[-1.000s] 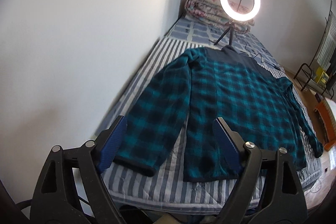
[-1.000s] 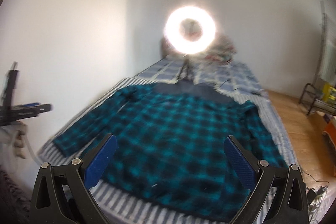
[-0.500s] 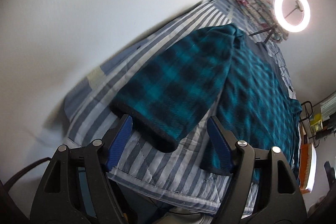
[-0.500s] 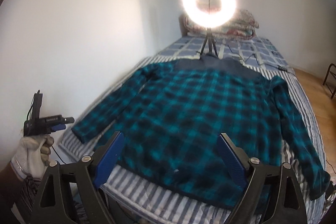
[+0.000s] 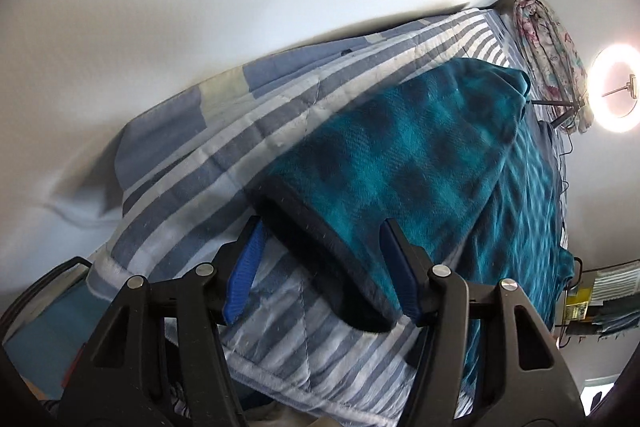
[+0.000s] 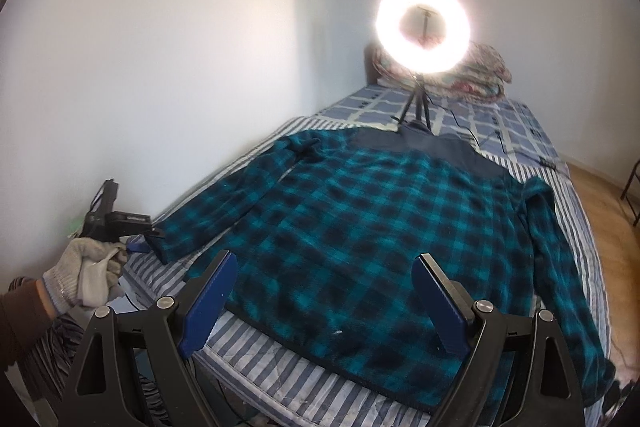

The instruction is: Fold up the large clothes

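Flat on the striped bed (image 6: 260, 351) lies the teal plaid shirt (image 6: 360, 227), back up, both sleeves spread and its collar toward the ring light (image 6: 424, 27) at the far end. Down at the wall-side sleeve's cuff (image 5: 320, 259), the left gripper (image 5: 320, 267), held in a gloved hand (image 6: 86, 275), has its jaws standing apart on either side of the cuff, just now closing in but not yet pressing it. Meanwhile the right gripper (image 6: 324, 307) hangs above the hem with its jaws wide and nothing between them.
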Action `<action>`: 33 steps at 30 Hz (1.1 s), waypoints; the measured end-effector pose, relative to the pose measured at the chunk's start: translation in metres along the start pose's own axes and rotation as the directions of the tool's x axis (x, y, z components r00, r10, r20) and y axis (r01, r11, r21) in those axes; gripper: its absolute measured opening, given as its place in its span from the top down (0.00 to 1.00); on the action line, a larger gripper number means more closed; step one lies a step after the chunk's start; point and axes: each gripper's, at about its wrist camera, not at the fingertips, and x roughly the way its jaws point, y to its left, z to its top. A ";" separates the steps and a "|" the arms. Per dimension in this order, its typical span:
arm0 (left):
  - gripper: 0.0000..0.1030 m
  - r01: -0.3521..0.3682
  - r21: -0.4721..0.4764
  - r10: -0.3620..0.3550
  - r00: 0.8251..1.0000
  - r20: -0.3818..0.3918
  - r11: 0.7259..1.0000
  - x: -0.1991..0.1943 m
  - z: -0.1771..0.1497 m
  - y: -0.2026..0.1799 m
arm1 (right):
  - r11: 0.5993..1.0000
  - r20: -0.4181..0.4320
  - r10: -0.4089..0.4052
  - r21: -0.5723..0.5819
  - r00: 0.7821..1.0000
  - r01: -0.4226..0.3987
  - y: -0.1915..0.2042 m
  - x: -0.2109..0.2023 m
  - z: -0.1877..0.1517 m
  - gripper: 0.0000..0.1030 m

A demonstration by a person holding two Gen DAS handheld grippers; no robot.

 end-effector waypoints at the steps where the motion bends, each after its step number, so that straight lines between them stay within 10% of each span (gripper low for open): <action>1: 0.41 -0.003 0.009 0.003 1.000 0.003 1.000 0.001 0.001 -0.001 | 1.000 0.003 0.001 -0.014 1.000 -0.001 0.003 0.000 0.000 0.12; 4: 0.42 -0.024 0.052 0.024 1.000 0.017 0.998 0.004 0.001 -0.013 | 0.999 0.004 0.007 -0.040 1.000 -0.006 0.009 0.002 0.001 0.12; 9: 0.94 -0.025 0.122 0.021 0.999 0.033 0.992 0.008 0.002 -0.032 | 0.999 -0.013 0.025 -0.044 1.000 -0.026 0.012 0.006 -0.001 0.12; 18: 0.97 0.014 0.418 -0.099 0.978 0.183 0.908 -0.046 -0.027 -0.113 | 0.999 -0.068 -0.011 -0.036 0.998 0.009 -0.002 0.021 -0.002 0.14; 27: 0.97 0.096 0.638 -0.211 0.972 0.107 0.764 -0.063 -0.080 -0.177 | 1.000 -0.196 0.016 0.017 0.980 -0.013 -0.029 0.080 0.039 0.27; 33: 0.97 0.168 0.662 -0.254 0.967 0.035 0.730 -0.063 -0.099 -0.187 | 0.994 -0.269 0.111 0.036 0.957 -0.105 -0.023 0.150 0.097 0.39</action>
